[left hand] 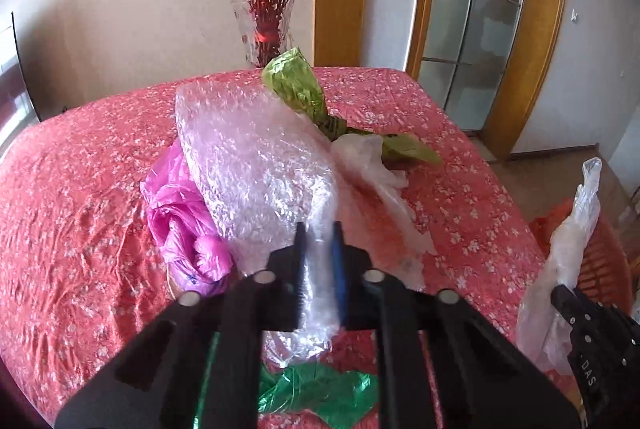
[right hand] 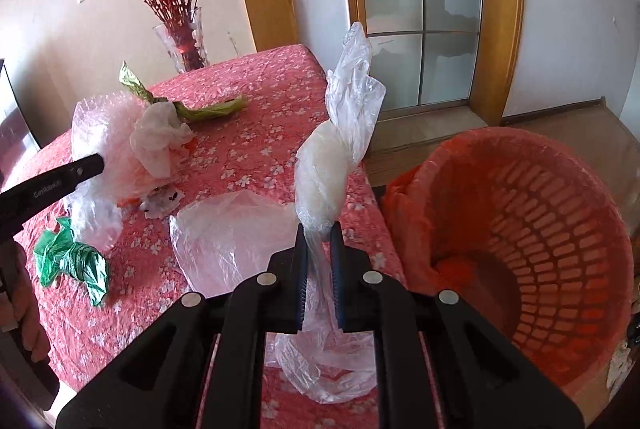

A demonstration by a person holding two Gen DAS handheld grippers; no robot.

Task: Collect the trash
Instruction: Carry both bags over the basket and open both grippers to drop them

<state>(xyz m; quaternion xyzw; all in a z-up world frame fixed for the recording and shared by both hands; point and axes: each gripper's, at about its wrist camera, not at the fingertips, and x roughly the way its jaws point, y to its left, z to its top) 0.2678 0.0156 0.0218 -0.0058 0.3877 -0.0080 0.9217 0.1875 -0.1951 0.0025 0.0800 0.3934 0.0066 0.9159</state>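
Two grippers work the pink floral tablecloth (right hand: 256,133) at once. The right gripper (right hand: 320,229) is clamped on a twisted clear plastic bag (right hand: 340,133), holding it upright just beside the orange bin (right hand: 532,213), probably so that it can be dropped inside. The left gripper (left hand: 319,229) has its jaws pinched on the near edge of the bubble wrap (left hand: 256,157), which lies mid-table over a pink bag (left hand: 180,213). A green bag (left hand: 316,393) and an olive wrapper (left hand: 296,85) are still lying on the cloth uncollected.
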